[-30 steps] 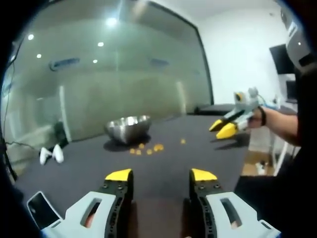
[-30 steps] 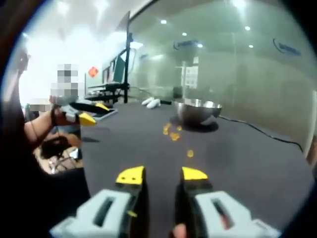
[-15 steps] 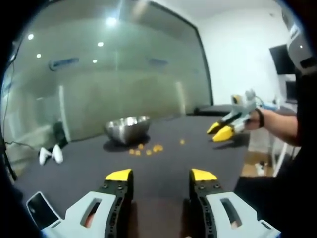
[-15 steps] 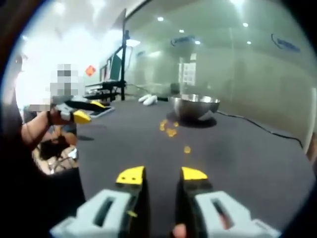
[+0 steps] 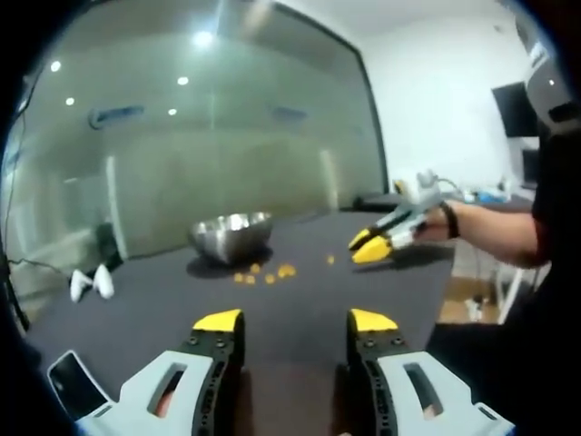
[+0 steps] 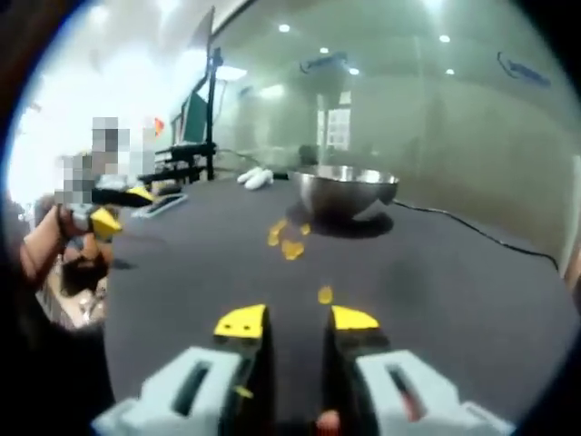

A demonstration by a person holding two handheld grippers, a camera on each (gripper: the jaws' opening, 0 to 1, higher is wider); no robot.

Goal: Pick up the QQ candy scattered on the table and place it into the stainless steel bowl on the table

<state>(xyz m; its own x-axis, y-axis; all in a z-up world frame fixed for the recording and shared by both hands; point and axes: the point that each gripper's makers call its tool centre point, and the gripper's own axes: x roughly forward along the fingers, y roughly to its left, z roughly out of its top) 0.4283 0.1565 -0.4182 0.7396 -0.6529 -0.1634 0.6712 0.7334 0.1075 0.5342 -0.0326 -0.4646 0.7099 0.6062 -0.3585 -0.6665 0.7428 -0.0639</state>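
Both grippers stand with jaws apart and nothing between them: left gripper (image 5: 295,320), right gripper (image 6: 297,318). At 11 o'clock in the left gripper view, the stainless steel bowl (image 5: 231,236) sits on the dark table (image 5: 300,286); its contents cannot be made out. QQ candy (image 5: 264,272) lies scattered just before it, one lone candy (image 6: 325,294) just ahead of the right jaws. Compared with a second ago, the right gripper, at 2 o'clock, has moved nearer the candy.
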